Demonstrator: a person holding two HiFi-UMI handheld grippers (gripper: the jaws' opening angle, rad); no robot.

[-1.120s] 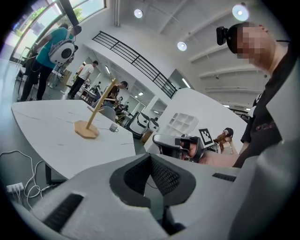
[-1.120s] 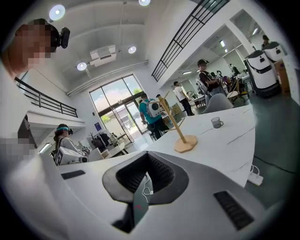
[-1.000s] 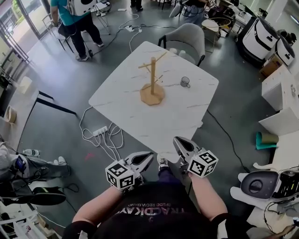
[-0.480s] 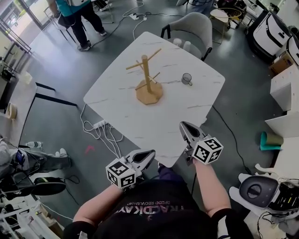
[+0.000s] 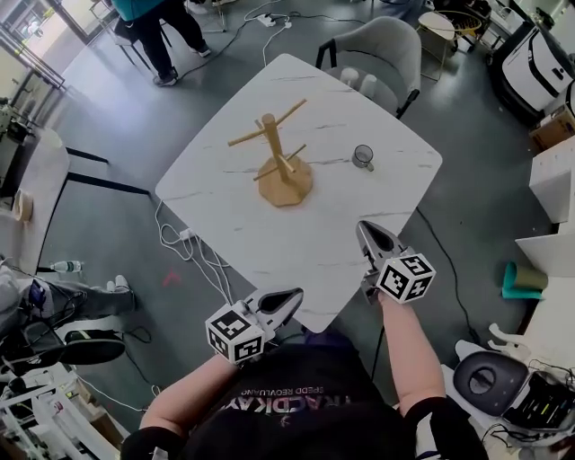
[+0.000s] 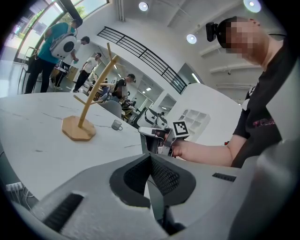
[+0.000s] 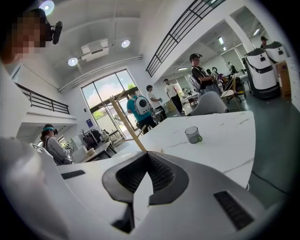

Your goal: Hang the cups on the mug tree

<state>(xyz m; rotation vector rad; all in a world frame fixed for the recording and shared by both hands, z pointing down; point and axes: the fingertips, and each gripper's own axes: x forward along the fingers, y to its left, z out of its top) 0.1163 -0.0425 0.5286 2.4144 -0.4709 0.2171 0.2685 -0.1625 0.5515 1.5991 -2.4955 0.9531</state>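
Note:
A wooden mug tree (image 5: pixel 278 162) with bare pegs stands upright near the middle of the white marble table (image 5: pixel 332 243). It also shows in the left gripper view as the mug tree (image 6: pixel 86 105). One small grey cup (image 5: pixel 362 157) sits on the table to its right, seen again as the cup (image 7: pixel 192 135) and the cup (image 6: pixel 116 124). My left gripper (image 5: pixel 292 297) hangs off the table's near edge, shut and empty. My right gripper (image 5: pixel 366 230) is over the near right part of the table, shut, holding nothing.
A grey chair (image 5: pixel 382 56) stands at the table's far side. A power strip and cables (image 5: pixel 193 247) lie on the floor left of the table. A person (image 5: pixel 153 22) stands at the far left. White robots and shelving (image 5: pixel 539 63) line the right.
The view has shifted forward toward the table. My right gripper has moved out over the table's near right part; the left stays just off the edge. Both remain shut.

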